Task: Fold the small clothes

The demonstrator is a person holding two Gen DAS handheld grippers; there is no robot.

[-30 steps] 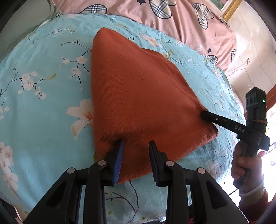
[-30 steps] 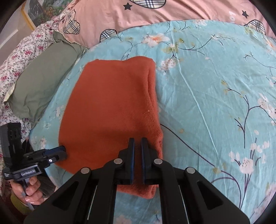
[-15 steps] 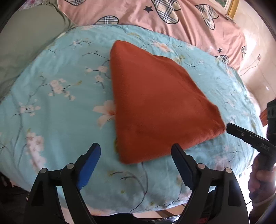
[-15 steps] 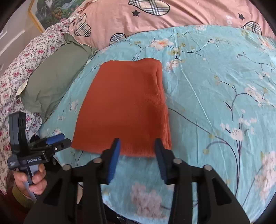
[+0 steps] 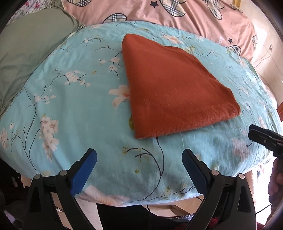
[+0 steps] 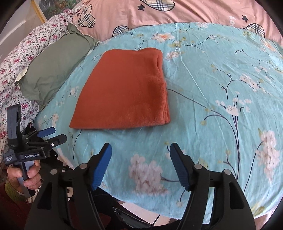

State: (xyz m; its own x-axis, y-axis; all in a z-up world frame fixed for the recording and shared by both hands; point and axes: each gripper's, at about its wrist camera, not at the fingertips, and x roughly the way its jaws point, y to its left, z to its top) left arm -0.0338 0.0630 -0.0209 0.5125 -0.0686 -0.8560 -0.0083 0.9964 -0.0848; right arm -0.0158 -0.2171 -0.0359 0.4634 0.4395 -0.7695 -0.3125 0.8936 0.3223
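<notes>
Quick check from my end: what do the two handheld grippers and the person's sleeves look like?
Both are black plastic, with blue ribbed pads on the fingers: left gripper, right gripper. The left's body bears white "GenRobot.AI" lettering. The left hand wears an olive cuff over a dark red sleeve.

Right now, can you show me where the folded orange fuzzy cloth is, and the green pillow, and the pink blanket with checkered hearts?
folded orange fuzzy cloth (image 5: 173, 90): left wrist view, middle of its top.
green pillow (image 6: 54, 65): right wrist view, its middle.
pink blanket with checkered hearts (image 6: 185, 12): right wrist view, plain pink part.

A home bedroom: a bed with floral blue sheet (image 5: 74, 109), pink quilt (image 6: 194, 12) and green pillow (image 6: 54, 65).
</notes>
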